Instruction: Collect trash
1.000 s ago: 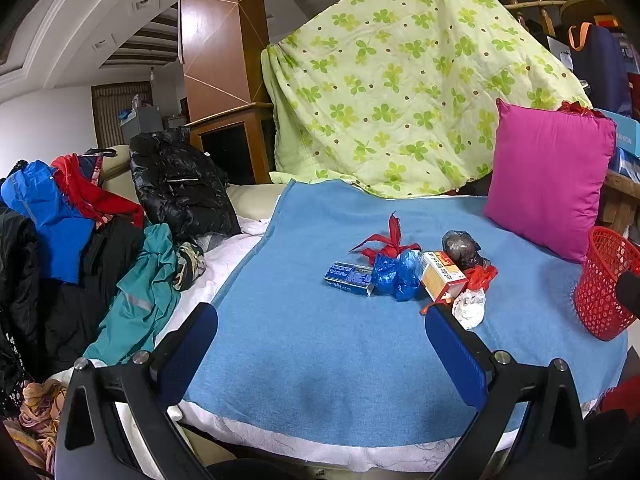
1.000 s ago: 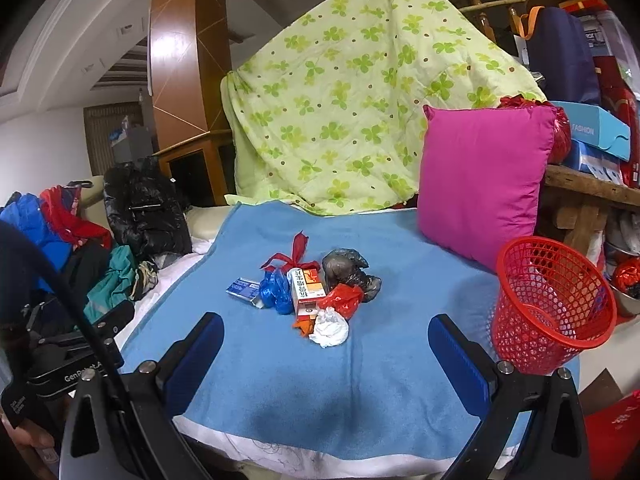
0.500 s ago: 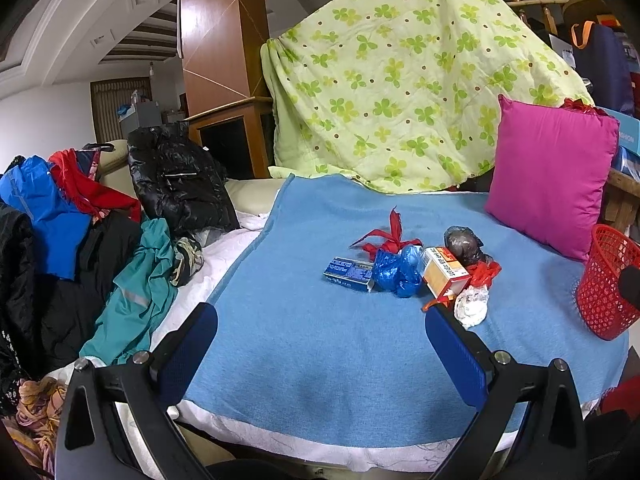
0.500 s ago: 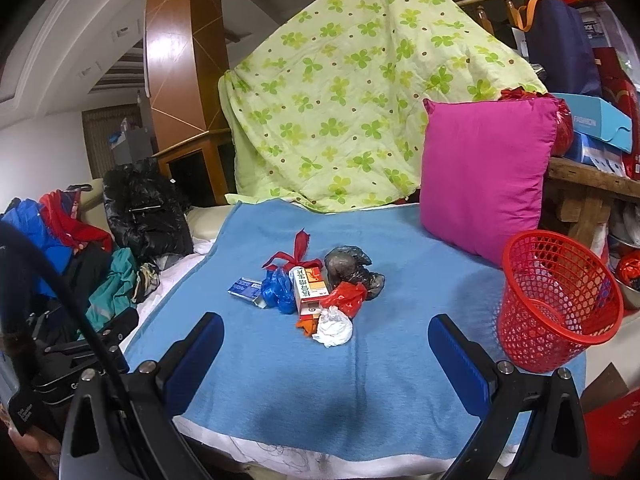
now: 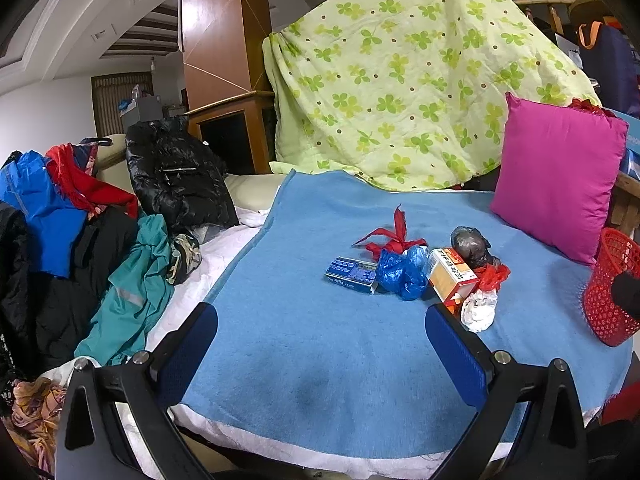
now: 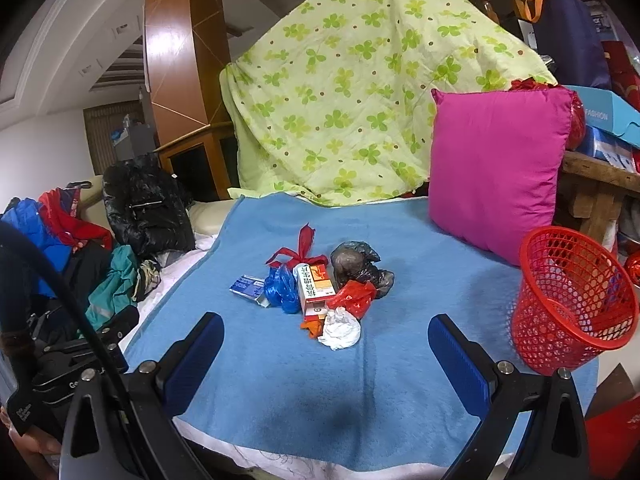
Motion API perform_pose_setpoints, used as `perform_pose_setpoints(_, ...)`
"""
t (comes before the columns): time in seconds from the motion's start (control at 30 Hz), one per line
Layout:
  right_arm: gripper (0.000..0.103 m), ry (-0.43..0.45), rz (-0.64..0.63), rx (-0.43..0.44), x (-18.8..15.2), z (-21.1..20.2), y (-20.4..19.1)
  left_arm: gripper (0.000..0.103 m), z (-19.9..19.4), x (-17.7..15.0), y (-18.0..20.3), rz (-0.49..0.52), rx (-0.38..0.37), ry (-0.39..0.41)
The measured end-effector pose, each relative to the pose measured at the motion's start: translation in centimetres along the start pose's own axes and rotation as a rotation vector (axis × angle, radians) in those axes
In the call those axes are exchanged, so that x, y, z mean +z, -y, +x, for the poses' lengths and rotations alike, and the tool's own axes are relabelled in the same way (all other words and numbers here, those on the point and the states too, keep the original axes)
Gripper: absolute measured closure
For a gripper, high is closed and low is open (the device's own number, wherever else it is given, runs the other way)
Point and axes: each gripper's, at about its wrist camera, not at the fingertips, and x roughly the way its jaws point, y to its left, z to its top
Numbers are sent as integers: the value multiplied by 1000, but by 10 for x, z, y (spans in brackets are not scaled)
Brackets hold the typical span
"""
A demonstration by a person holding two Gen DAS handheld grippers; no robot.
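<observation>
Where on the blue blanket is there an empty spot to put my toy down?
The blue blanket is bare along its near edge, between the trash pile and the grippers. It is also bare between the pile and the red basket. The middle is crowded with trash, and the pink pillow fills the far right.

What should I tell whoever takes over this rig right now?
Left tongs: open, empty, short of the pile.
Right tongs: open, empty, nearest the white paper wad.
Trash pile sits mid blue blanket: blue box, blue bag, orange-white carton, red bag, grey bag, red ribbon.
Red basket stands at the blanket's right edge.
Done: nothing visibly collected.
Left: every piece into the basket.
</observation>
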Motion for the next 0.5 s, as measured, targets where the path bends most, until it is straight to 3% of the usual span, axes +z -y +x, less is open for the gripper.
perform_pose_setpoints(0.23, 0, -68, 36, 30, -8, 37, 13, 0, 32, -5, 3, -3, -12, -47)
perform_pose_setpoints(0.5, 0, -211, 44, 104, -26, 129, 40, 0, 95, -14, 6, -44, -102, -168)
